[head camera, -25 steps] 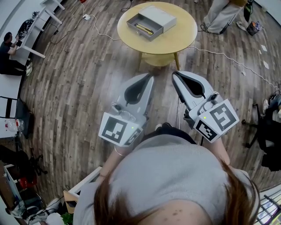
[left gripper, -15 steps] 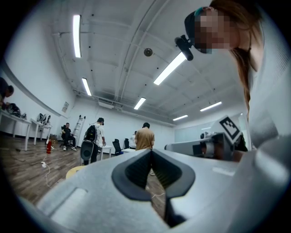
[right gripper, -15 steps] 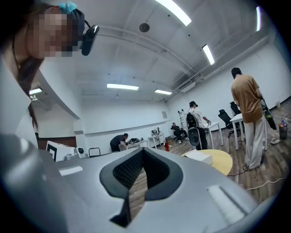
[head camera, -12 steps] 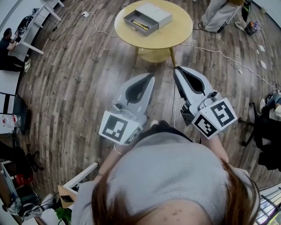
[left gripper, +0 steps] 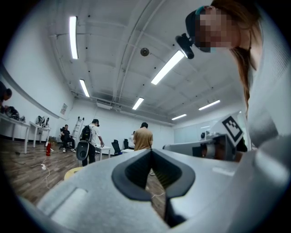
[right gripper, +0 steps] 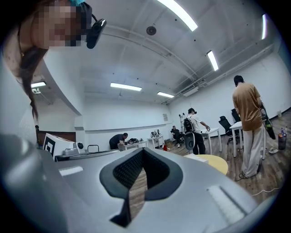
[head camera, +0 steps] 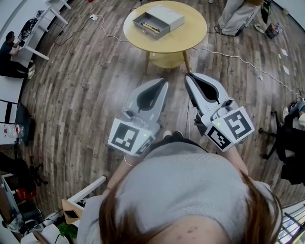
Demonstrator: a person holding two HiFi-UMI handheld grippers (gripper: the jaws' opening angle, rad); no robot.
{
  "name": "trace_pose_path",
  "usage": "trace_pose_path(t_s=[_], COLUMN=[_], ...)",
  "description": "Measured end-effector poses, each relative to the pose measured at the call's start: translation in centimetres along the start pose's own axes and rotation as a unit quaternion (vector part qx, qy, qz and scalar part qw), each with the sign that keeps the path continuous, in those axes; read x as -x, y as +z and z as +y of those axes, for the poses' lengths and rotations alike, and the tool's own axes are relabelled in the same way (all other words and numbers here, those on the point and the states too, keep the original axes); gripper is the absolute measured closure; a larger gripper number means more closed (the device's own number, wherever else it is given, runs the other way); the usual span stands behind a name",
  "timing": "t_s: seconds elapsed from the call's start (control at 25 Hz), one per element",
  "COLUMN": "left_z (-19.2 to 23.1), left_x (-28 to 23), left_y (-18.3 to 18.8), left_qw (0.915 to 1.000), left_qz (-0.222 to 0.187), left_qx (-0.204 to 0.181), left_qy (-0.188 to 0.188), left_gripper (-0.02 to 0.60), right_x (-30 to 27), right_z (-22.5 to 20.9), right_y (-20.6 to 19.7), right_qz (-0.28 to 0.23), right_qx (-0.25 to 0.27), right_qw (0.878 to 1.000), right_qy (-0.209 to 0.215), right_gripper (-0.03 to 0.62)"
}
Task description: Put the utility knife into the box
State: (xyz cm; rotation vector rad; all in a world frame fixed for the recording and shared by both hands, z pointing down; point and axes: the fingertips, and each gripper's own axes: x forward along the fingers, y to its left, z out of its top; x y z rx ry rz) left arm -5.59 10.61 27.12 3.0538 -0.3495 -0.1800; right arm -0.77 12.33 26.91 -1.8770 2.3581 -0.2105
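Your left claw (head camera: 163,84) and right claw (head camera: 188,78) were shut and empty, far from the surface (head camera: 190,37), and the knife (head camera: 153,28) seemed to be in the box (head camera: 167,16) already, so maybe only closing it was left.

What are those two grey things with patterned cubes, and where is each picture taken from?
They are hand-held grippers, one in each of a person's hands: left gripper and right gripper. One picture looks down from a camera on the person's head; the other two come from cameras on the grippers, looking along their jaws. Both are shut, holding nothing. A round table bears a grey box; a yellow object, probably the utility knife, lies in its open drawer.
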Motion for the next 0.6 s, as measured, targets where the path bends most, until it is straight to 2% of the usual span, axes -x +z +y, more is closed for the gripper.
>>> trace_pose_path(t_s=[0.6], left_z=[-1.4], left_x=[0.5], left_y=[0.2], left_qw=[1.0], left_qz=[-0.006], left_qx=[0.002], left_qy=[0.005], left_gripper=[0.58], right_x=[1.5], right_z=[0.3], right_y=[-0.4], right_qz=[0.003], right_qx=[-0.004], right_qw=[1.0], right_qy=[0.0], right_gripper=[0.591])
